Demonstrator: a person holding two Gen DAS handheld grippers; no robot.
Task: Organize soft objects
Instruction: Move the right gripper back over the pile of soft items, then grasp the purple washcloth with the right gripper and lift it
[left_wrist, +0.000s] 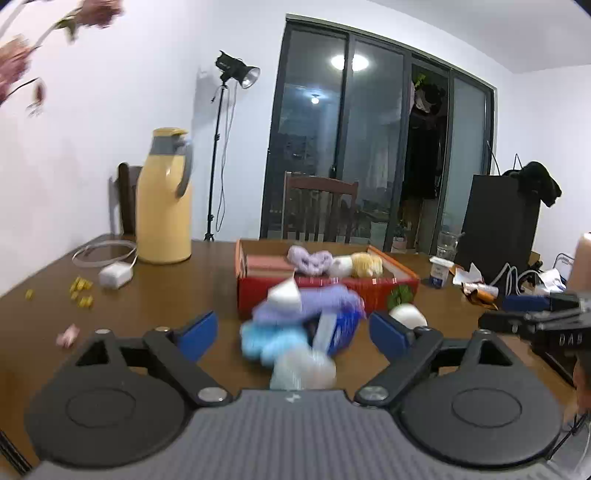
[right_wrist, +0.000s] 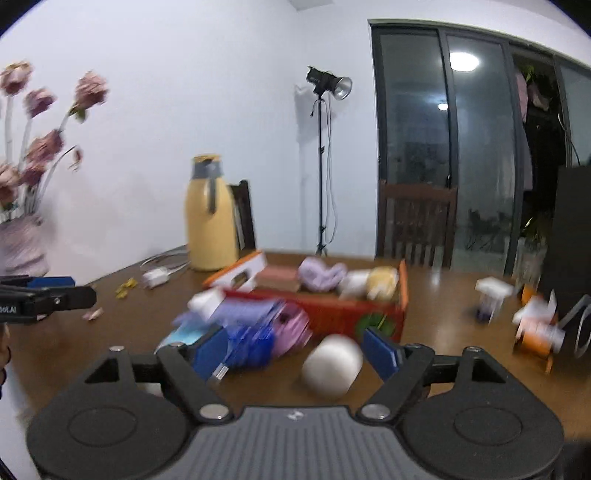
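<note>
Roughly midway, it seems: the red box (left_wrist: 332, 295) at frame centre already holds purple, white and yellow soft pieces, while a blurred pile (left_wrist: 303, 328) and white ball (right_wrist: 332, 363) wait lower down, both the left gripper (left_wrist: 293, 330) and right gripper (right_wrist: 295, 350) spread and empty.

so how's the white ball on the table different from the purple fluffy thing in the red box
The white ball lies on the bare table in front of the red box; the purple fluffy thing sits inside the box. The ball looks smooth and rounded, while the purple thing is lumpy and crumpled. The ball lies between the right gripper's open fingers; the purple thing is farther back. Neither is held.
</note>
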